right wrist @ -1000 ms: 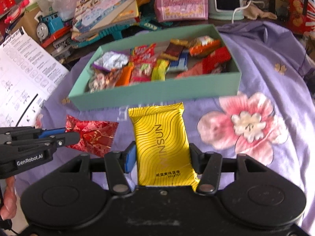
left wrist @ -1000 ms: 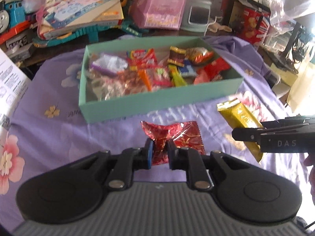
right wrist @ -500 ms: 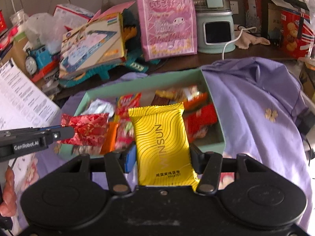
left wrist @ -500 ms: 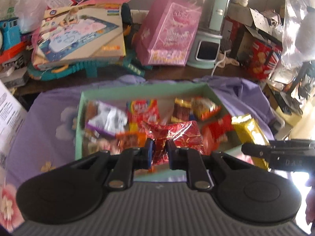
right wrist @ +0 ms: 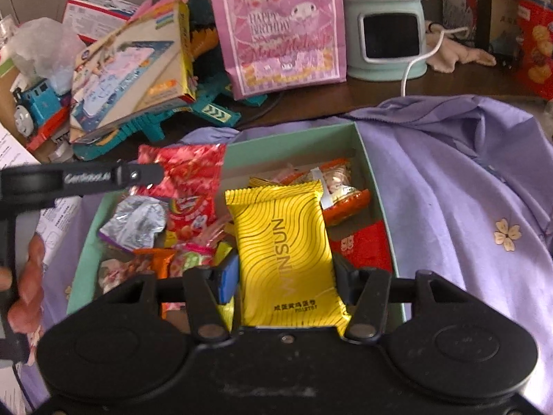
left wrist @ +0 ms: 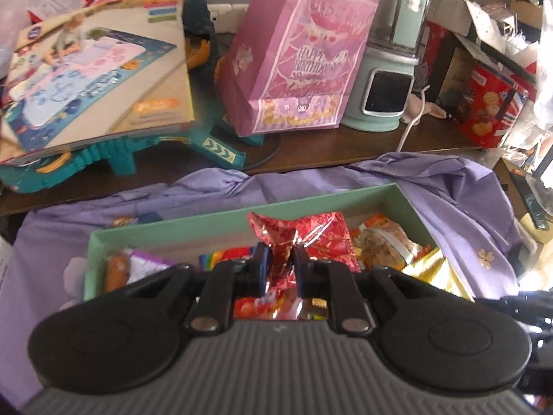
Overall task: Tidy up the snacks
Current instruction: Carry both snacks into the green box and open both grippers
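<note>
Nearest to us, our right tool (right wrist: pixel 281 276) pinches a glossy yellow plastic snack packet with wavy black lines (right wrist: pixel 285 242) by its two long edges, holding it flat above the right half of the shallow mint-green cardboard box (right wrist: pixel 373 180). Our left tool (left wrist: pixel 280 259) is pressed together on the crumpled neck of a shiny red foil snack bag (left wrist: pixel 311 238), which hangs over the middle of the same box; in the right wrist view that bag sits at the tip of the tool's dark arm, above the box's far left corner. Fingers of the hand (right wrist: pixel 26 290) gripping that tool show at the left edge.

Below both packets the box holds loose snacks: a silver and purple foil wrapper (right wrist: pixel 136 221), an orange packet (right wrist: pixel 340 190) near the far right corner, and a flat red packet (right wrist: pixel 363 245) against the right wall. The box rests on a lilac cloth with flower prints (right wrist: pixel 466 207) spread over the tabletop.

Farther back, on bare dark wood, stand a pink paper birthday gift bag (left wrist: pixel 297 58), a pale green appliance with a dark window (left wrist: pixel 383 97), and a tilted children's drawing-mat box (left wrist: pixel 100 83) atop a teal plastic toy (left wrist: pixel 121 159).
</note>
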The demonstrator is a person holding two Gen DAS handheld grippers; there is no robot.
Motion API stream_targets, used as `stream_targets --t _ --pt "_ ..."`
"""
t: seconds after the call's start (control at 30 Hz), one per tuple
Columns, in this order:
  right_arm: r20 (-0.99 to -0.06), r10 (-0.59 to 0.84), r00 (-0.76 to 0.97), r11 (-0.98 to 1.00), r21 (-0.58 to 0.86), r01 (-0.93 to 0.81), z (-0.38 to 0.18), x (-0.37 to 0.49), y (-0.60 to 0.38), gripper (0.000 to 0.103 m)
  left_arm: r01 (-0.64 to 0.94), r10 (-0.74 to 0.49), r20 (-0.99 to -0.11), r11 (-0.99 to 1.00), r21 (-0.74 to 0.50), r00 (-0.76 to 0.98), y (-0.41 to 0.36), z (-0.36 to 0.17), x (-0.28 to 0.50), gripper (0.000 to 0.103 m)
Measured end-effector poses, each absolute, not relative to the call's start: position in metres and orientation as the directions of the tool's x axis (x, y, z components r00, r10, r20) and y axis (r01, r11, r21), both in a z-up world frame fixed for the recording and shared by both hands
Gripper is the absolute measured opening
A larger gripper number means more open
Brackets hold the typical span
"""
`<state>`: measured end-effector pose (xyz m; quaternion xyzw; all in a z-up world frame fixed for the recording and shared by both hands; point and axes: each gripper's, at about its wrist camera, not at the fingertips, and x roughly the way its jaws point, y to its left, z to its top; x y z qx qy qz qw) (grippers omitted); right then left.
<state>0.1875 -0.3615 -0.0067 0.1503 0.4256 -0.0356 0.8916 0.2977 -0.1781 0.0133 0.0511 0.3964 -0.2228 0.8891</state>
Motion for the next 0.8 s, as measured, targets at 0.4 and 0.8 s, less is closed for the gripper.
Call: stream_targets --t 0.4,0.8 --pt "-0.762 0.070 0.644 0.929 0.285 0.235 -0.016 0.186 -0.377 0.103 0.451 -0.320 -0.758 0.892 -0.038 0.569 -0.206 -0.014 0.314 0.086" --pt "-0.757 0.051 0.651 0.940 0.256 0.224 0.013 0.155 -0.359 0.103 0.426 -0.291 -0.763 0.905 -0.022 0.577 -0.176 0.009 0.265 0.103"
